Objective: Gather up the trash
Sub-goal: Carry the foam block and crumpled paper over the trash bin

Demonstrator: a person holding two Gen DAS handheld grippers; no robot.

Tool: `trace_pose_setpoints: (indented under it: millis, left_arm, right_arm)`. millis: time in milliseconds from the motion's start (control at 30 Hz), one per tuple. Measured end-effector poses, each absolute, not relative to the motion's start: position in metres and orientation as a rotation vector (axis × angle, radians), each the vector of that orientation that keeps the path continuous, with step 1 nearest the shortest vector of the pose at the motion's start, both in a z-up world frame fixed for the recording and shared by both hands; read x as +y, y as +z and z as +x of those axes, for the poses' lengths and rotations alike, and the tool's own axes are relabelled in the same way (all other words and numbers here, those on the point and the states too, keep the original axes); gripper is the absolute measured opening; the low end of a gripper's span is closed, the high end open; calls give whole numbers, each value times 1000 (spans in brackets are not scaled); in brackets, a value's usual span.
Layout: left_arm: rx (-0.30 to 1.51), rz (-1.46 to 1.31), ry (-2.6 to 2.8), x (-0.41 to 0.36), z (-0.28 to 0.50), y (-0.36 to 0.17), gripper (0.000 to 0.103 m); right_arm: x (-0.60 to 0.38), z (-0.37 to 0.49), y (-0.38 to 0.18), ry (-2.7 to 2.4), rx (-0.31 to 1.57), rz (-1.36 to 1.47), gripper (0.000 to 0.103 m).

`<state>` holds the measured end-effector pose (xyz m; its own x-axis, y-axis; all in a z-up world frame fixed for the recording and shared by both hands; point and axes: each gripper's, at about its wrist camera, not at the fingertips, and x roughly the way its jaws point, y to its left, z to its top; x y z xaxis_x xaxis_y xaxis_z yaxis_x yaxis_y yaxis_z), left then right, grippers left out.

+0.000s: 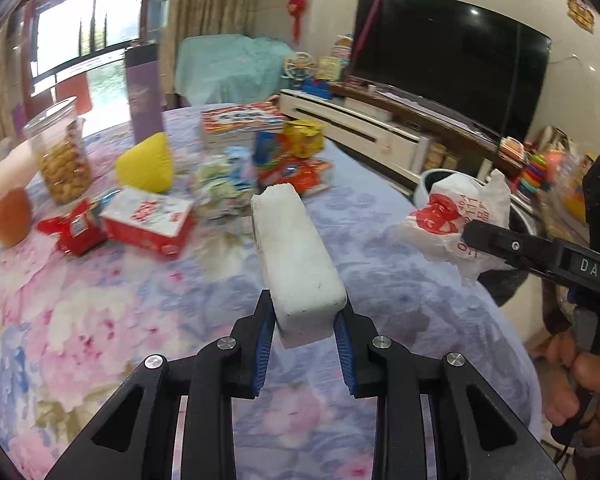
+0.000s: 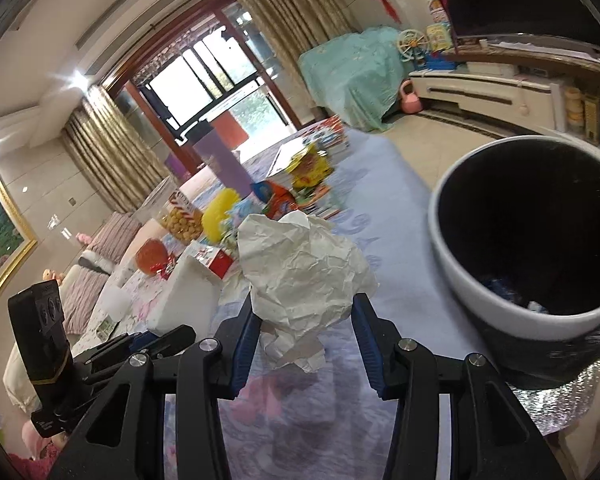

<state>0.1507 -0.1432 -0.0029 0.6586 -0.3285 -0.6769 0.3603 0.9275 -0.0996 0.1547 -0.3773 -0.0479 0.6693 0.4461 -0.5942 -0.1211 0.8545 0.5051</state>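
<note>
Because it looks light, rigid and crumbly, the white foam block (image 1: 298, 264) is best pinched gently at its near end, where the left gripper (image 1: 304, 322) is clamped on it, block projecting toward 12 o'clock. Soft crumpled paper (image 2: 300, 276) is clenched by the right gripper (image 2: 302, 320), the bin (image 2: 528, 236) at 2 o'clock.

white foam block (image 1: 298, 256): clamped, above table | crumpled white wrapper (image 2: 300, 276): clamped, beside bin (image 2: 452, 264)
</note>
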Motion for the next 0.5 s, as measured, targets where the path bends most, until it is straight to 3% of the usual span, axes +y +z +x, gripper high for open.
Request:
trace_pose_setpoints:
  millis: [500]
  left_arm:
    - [763,101,-502,-200,168,-5,28]
  right_arm:
    - [-431,137,-48,213,737,482,46]
